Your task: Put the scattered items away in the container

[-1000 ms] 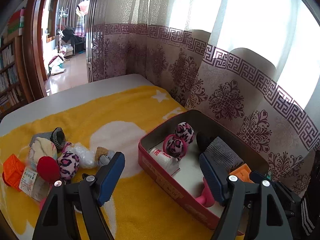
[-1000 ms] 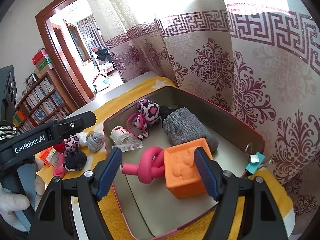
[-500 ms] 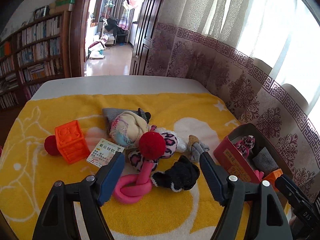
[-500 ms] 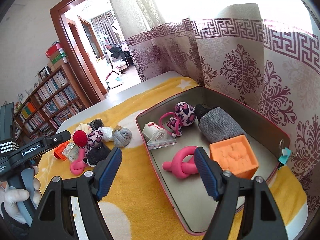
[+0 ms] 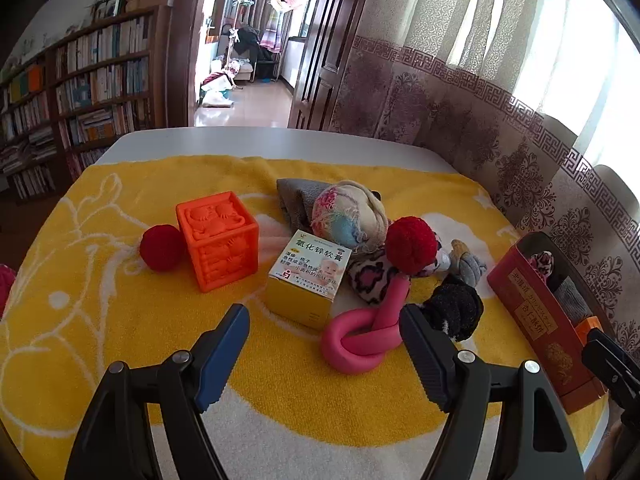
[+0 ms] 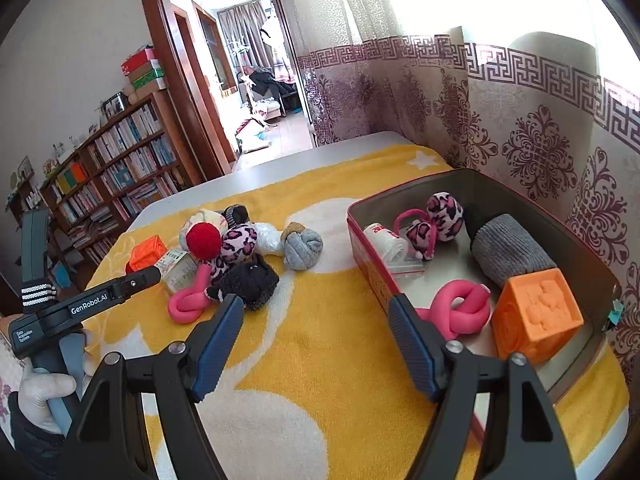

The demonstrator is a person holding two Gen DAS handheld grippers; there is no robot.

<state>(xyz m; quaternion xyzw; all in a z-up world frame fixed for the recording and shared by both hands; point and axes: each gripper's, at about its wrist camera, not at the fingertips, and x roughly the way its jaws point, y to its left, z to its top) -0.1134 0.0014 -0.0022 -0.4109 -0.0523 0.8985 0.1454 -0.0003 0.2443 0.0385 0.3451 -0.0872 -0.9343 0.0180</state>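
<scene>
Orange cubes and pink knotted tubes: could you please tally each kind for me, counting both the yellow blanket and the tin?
Orange cubes: 2, the blanket cube and the tin cube.
Pink knotted tubes: 2, the blanket knot and the tin knot.
Total: 4

White table (image 5: 248, 140), yellow-white towel (image 5: 120, 312) spread over most of it. On towel: orange cube (image 5: 218, 240), red ball (image 5: 162, 247), yellow box (image 5: 306, 284), pink knotted tube (image 5: 362, 338), black sock bundle (image 5: 456, 310), red tin (image 6: 576, 240) near curtain.
</scene>
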